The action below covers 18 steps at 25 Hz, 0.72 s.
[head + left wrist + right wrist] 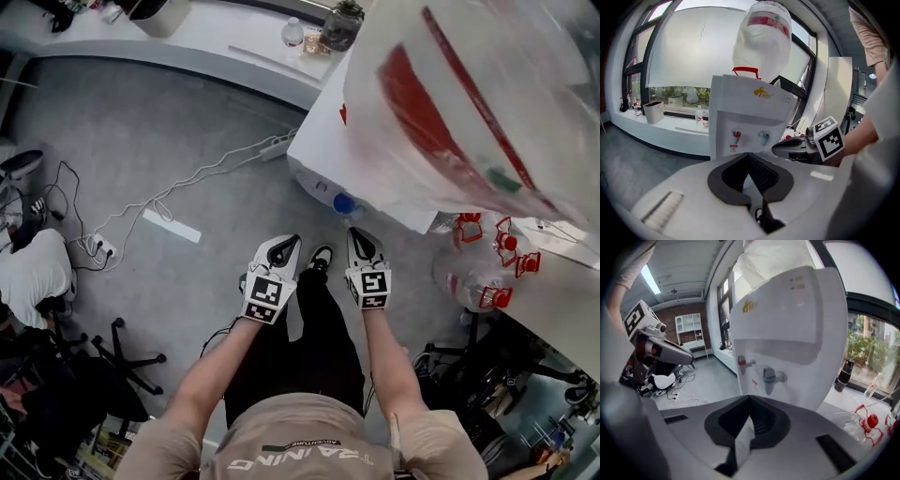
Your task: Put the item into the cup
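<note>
item, cup: not made out in any view | left gripper point(286, 246): jaws together, nothing between, facing the water dispenser point(745, 117) | right gripper point(362, 242): jaws together, empty, facing its red tap point(743, 364) and blue tap point(769, 377) | bottle point(761, 35): long axis vertical, neck down on the dispenser, cut off at the head view's edge
</note>
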{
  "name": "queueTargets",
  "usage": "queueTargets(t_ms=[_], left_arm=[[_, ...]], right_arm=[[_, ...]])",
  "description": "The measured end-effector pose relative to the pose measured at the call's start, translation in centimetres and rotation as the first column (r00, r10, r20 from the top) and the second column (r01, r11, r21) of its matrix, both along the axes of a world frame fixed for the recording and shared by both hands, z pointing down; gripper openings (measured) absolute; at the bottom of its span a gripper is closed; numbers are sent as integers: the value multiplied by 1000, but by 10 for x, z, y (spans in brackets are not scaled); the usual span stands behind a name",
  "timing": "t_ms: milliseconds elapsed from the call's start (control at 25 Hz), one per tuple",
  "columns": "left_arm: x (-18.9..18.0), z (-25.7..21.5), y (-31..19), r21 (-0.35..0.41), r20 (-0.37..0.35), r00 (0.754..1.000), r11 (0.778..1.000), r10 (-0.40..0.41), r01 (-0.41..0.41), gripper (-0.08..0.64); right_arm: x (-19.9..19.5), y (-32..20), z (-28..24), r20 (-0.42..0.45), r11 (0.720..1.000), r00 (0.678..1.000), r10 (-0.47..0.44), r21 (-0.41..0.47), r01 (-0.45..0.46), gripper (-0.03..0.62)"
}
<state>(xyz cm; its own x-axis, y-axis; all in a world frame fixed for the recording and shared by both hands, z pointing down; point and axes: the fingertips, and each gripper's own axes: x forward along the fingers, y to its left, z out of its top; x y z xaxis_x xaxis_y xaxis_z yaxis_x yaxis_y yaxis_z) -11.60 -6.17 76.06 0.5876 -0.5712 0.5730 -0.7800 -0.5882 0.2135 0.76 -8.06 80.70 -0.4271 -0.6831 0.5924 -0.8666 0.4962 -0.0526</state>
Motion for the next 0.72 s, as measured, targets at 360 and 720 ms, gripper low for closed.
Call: queueTargets(t_ms=[360, 720], left_arm=[[4, 45, 13, -57, -10, 1000, 998, 15, -15, 8], [-4, 61, 11, -80, -10, 1000, 997, 1, -2, 8]], right_arm=[[8, -25, 40, -26, 1000, 999, 30, 0, -30, 11], [13, -43, 62, -49, 999, 998, 43, -19, -44, 11]])
